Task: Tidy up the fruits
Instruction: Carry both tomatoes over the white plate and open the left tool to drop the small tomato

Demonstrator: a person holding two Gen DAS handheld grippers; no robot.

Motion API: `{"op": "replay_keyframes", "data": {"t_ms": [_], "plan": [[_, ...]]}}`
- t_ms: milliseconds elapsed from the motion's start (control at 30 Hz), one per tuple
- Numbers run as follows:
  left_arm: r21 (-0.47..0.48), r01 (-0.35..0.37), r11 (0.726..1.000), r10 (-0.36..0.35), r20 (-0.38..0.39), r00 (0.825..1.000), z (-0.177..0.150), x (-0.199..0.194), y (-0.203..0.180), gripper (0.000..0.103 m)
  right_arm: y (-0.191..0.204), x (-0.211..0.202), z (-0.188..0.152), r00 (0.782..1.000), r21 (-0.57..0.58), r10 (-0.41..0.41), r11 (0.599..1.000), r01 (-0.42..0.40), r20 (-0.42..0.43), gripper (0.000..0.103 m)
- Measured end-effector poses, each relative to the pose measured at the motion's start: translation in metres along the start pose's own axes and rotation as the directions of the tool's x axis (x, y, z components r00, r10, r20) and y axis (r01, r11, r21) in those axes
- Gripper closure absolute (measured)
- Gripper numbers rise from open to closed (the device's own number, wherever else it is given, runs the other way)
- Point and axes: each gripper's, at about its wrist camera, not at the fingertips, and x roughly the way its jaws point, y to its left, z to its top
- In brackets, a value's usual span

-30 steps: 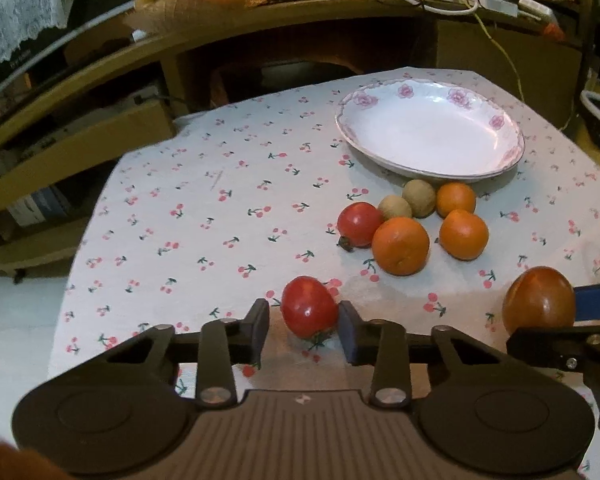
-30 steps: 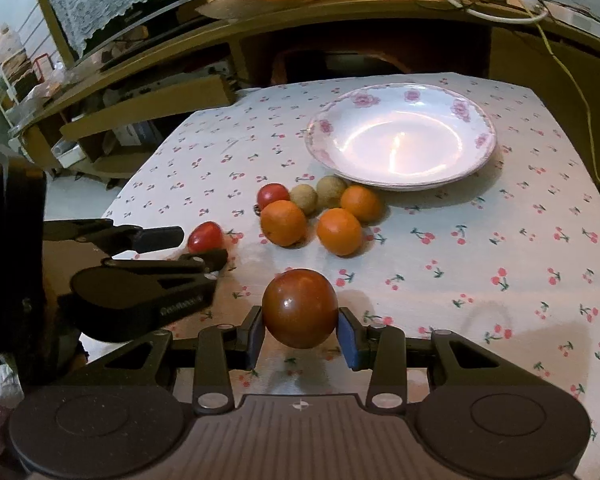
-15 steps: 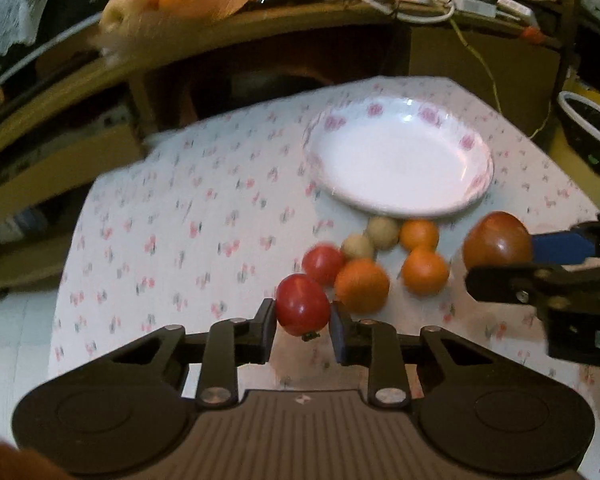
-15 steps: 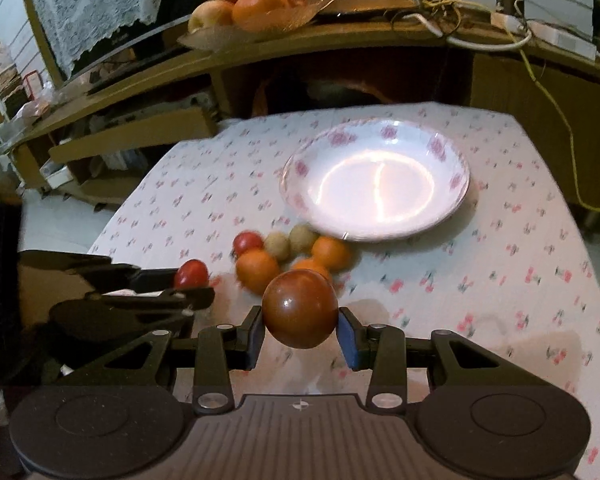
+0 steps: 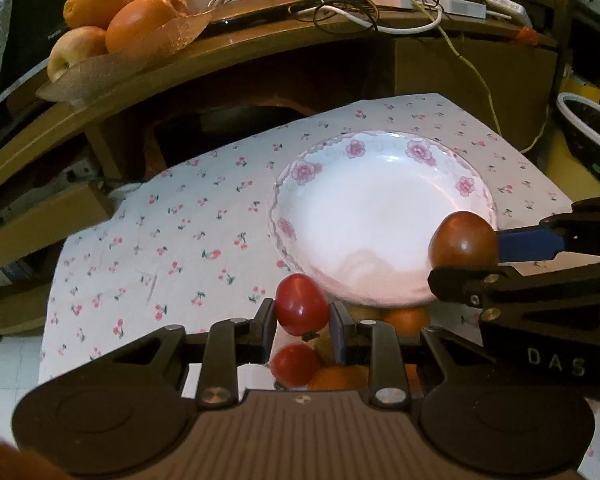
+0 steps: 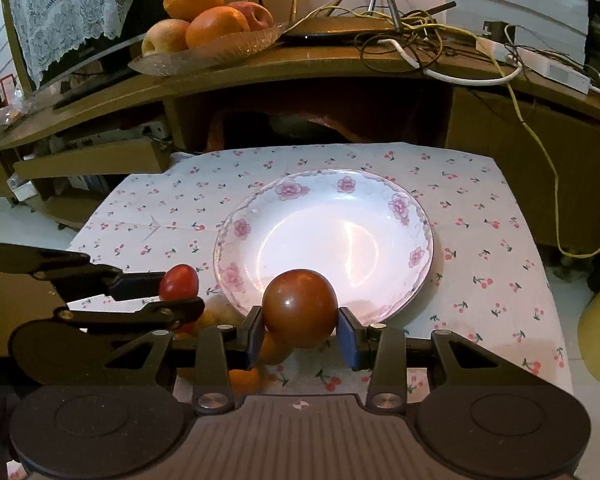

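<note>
Both grippers are travelling from the open tablecloth (image 6: 480, 240) toward the plate (image 6: 380, 184), fruit lifted clear. Left gripper (image 5: 302, 322) is pinching the small red tomato (image 5: 301, 305) just short of the rim, while right gripper (image 6: 300, 330) is clamping the larger dark tomato (image 6: 299, 307) over its near edge. Each is tilting downward, seemingly lining up a drop onto the plate, away from the oranges (image 5: 406, 317) below.
</note>
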Motion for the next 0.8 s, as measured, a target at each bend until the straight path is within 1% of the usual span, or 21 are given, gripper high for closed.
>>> {"op": "replay_keyframes", "data": {"t_ms": [100,233,367,633,800], "plan": [[0.002,-0.001,1.000,0.001,0.001,1.000,0.006,0.005,0.000,0.069,-0.003,0.005,0.004,1.000,-0.003,-0.007,1.000,0.007,-0.002,0.063],[0.035,-0.035,0.999,0.035,0.022,0.999,0.009,0.007,-0.002,0.069,-0.007,0.012,0.006,1.000,0.003,-0.008,1.000,0.008,-0.012,0.063],[0.024,-0.031,0.999,0.030,0.025,0.999,0.013,0.011,0.000,0.069,-0.008,0.019,0.009,1.000,0.000,-0.014,1.000,0.014,-0.020,0.063],[0.058,-0.048,0.997,0.046,0.036,0.998,0.018,0.020,-0.007,0.069,-0.016,0.030,0.012,0.999,0.005,-0.029,1.000,0.029,-0.031,0.063],[0.054,-0.044,0.998,0.042,0.033,0.999,0.018,0.022,-0.008,0.069,-0.019,0.035,0.011,0.999,0.013,-0.033,0.999,0.033,-0.044,0.063]]}}
